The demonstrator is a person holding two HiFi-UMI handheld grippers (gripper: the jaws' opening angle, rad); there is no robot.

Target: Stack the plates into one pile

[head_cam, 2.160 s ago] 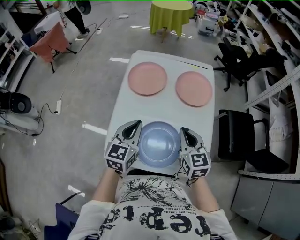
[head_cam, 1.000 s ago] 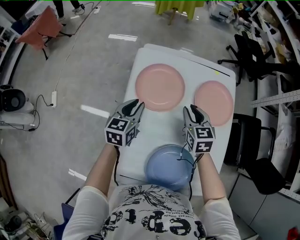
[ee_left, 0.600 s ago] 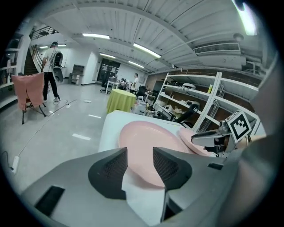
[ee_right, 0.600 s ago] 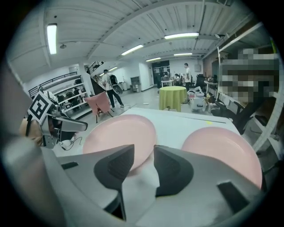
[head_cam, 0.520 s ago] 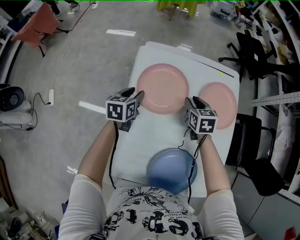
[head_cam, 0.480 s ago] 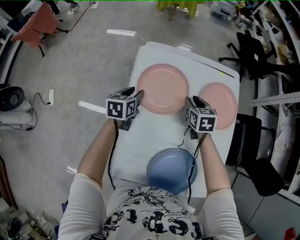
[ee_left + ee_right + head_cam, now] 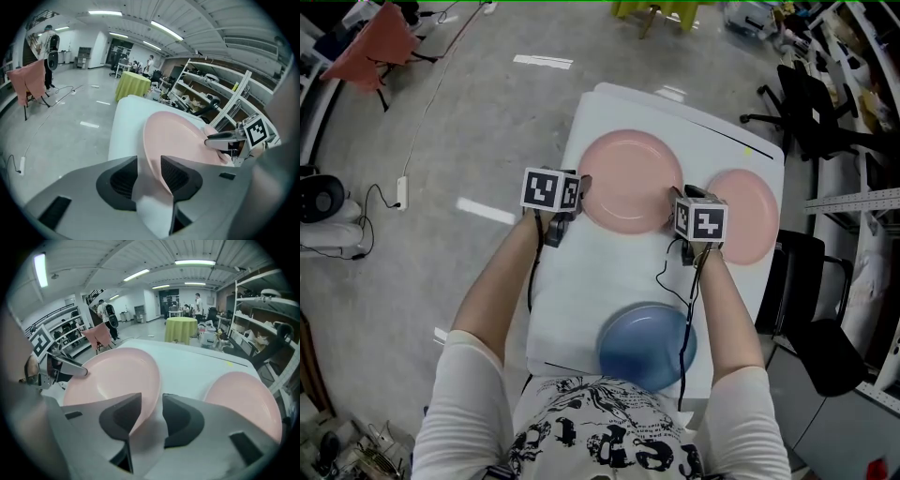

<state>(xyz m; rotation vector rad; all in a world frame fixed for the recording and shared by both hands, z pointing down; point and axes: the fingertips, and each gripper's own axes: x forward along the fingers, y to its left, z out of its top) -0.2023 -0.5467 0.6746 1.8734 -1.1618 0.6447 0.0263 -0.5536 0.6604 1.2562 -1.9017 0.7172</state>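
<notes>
Three plates on one white table (image 7: 581, 281): two pink, one blue. None stacked, each lies on its own. The left pink plate (image 7: 630, 181) sits at the far middle. The right pink plate (image 7: 745, 216) is just beside it, toward the table's right edge. The blue plate (image 7: 647, 345) is at the near edge by the person's body, well apart from both pink ones.

Two grippers, one per hand, both at the left pink plate. The left gripper (image 7: 581, 185) is at its left rim, jaws apart with the rim running between them; they have just been closing a little. The right gripper (image 7: 676, 197) is at its right rim, jaws apart with the rim between them; they have just been opening. Neither looks clamped, though pad contact with the rim is hard to judge.
</notes>
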